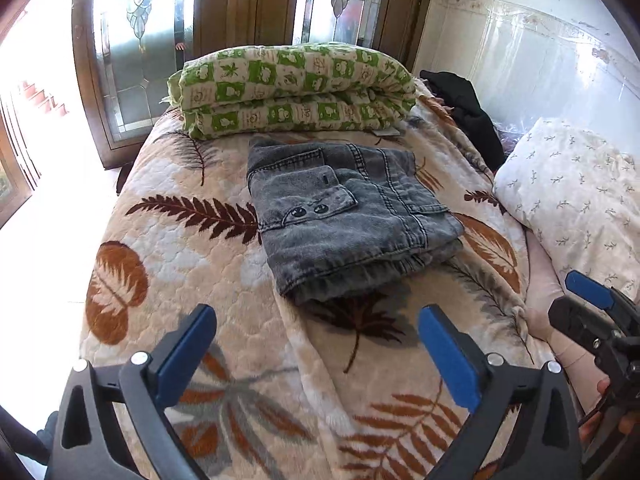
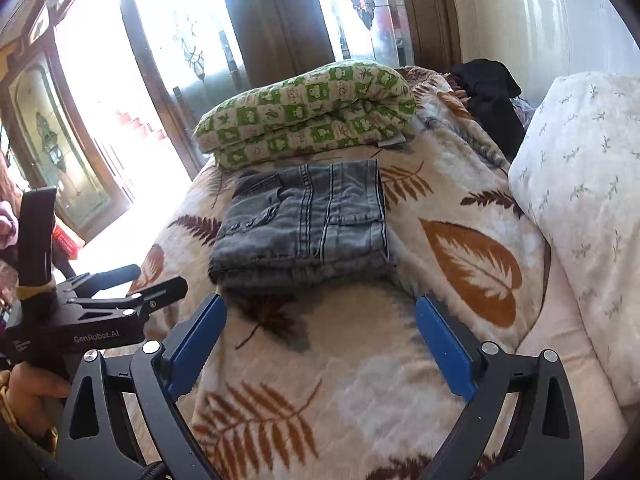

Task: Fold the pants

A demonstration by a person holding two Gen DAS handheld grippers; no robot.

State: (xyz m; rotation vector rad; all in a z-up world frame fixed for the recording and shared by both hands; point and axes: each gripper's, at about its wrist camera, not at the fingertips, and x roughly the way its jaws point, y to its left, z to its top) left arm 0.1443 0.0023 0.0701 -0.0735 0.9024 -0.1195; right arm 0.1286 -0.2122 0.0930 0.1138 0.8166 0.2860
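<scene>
Leaf-print bedspread (image 1: 224, 288) carries the grey pants (image 1: 344, 220), folded compact. Short of the pants, left gripper (image 1: 316, 348) and right gripper (image 2: 320, 336) gape empty; folding looks finished.

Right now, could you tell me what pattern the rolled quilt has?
Green-and-cream checks with small motifs; the rolled quilt shows best from the left wrist.
</scene>
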